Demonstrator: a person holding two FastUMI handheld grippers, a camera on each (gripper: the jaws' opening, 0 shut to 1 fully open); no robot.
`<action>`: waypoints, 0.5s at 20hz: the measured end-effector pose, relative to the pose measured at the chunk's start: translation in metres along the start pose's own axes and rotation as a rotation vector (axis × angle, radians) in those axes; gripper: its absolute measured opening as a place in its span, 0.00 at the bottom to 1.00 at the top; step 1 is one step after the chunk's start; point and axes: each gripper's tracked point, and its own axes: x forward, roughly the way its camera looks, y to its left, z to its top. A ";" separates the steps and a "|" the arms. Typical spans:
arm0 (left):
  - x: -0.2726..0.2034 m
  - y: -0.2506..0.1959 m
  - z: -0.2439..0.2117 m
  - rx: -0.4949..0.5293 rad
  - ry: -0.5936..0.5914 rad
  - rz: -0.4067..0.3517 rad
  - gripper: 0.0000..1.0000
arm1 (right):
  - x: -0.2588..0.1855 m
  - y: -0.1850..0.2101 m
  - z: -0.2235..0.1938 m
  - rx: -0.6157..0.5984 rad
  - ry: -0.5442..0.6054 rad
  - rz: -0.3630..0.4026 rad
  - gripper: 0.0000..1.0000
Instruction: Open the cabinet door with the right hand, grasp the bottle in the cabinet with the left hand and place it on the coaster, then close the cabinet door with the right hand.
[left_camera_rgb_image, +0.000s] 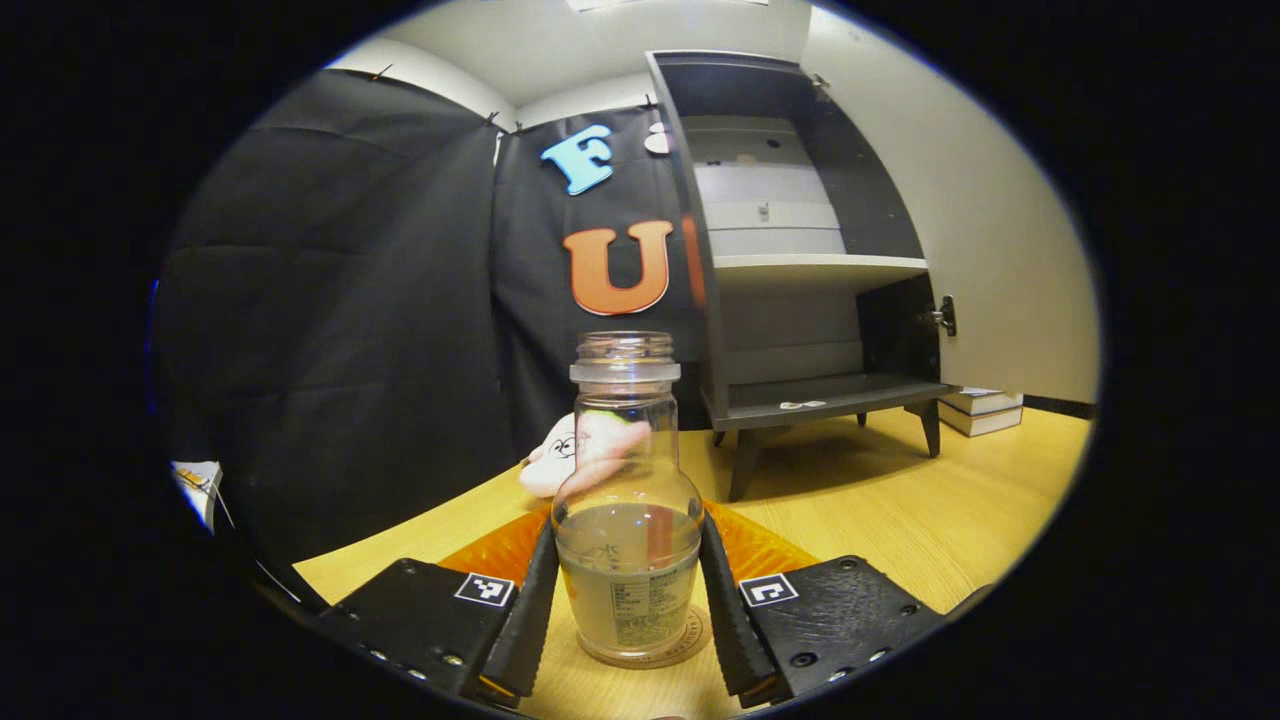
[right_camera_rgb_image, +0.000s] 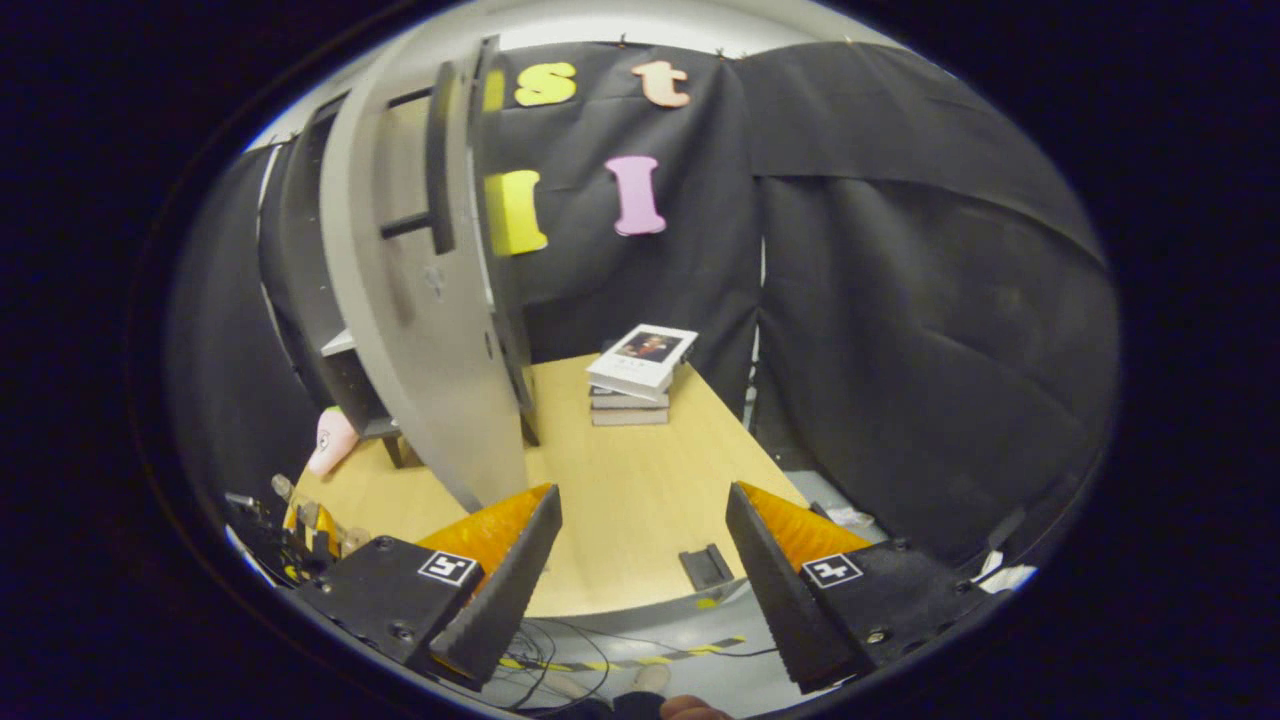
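Note:
A clear glass bottle (left_camera_rgb_image: 628, 560) without a cap, part filled with liquid, stands upright on a round coaster (left_camera_rgb_image: 696, 632) on the wooden table. My left gripper (left_camera_rgb_image: 627, 528) is shut on it, one finger against each side of its lower body. Behind it the grey cabinet (left_camera_rgb_image: 800, 260) is open, its white door (left_camera_rgb_image: 985, 230) swung out to the right with a dark handle (left_camera_rgb_image: 945, 315). My right gripper (right_camera_rgb_image: 642, 493) hangs open and holds nothing, just right of the cabinet door (right_camera_rgb_image: 420, 330), which I see nearly edge-on with its handle (right_camera_rgb_image: 440, 150) up high.
A pink plush toy (left_camera_rgb_image: 560, 455) lies behind the bottle, left of the cabinet's legs. A stack of books (right_camera_rgb_image: 640, 375) sits on the table beyond the door. A small black block (right_camera_rgb_image: 705, 568) lies near the table's front edge, with cables on the floor below.

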 end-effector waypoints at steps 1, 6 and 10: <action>0.005 -0.002 -0.008 -0.006 0.019 -0.001 0.66 | 0.004 -0.011 -0.009 0.026 0.032 -0.030 1.00; 0.010 -0.004 -0.015 -0.024 0.010 0.024 0.67 | 0.009 -0.025 -0.036 0.076 0.113 -0.078 1.00; 0.011 -0.002 -0.017 -0.022 0.015 0.042 0.69 | 0.026 -0.009 -0.049 0.045 0.158 -0.042 1.00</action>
